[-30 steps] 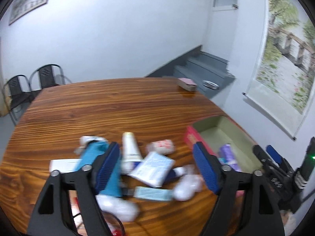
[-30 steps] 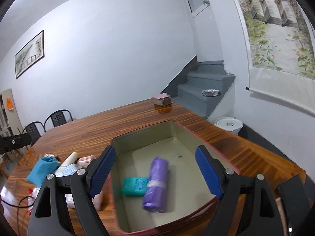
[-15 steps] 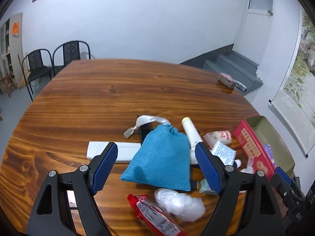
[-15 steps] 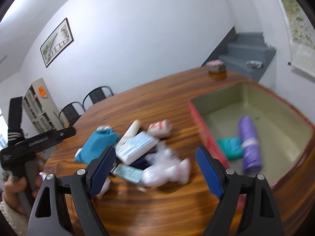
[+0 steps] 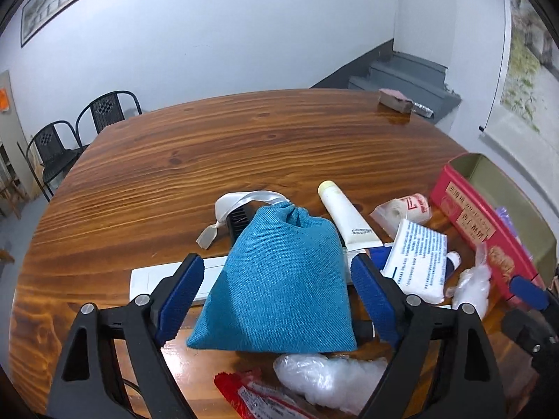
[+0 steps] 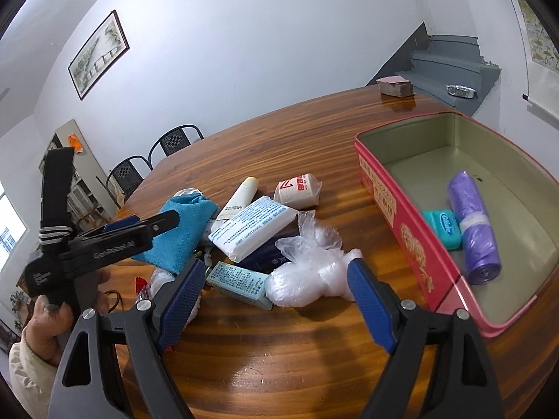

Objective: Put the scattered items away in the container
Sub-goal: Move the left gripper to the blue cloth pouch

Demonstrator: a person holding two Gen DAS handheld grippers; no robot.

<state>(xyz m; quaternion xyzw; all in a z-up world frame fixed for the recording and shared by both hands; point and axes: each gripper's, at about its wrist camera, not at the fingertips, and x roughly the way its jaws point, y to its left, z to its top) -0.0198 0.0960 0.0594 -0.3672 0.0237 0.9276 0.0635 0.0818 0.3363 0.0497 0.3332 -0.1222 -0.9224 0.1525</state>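
Your left hand-held gripper (image 5: 276, 295) is a black plastic frame with two triangular cut-outs, one at 7 o'clock and one at 5 o'clock of the left wrist view. Silver screw heads dot each arm. Its fingers (image 5: 180, 293) wear ribbed royal-blue pads.

Your right hand-held gripper (image 6: 276, 295) has the same build: black frame, silver screws, textured blue fingers (image 6: 370, 302).

Seen from the right wrist camera at 9 o'clock, the left tool's black body carries pale raised lettering, too small to read surely, and a black strap with grey-and-white striped bands. Your left hand (image 6: 49, 324) shows bare skin and a cream sleeve cuff.
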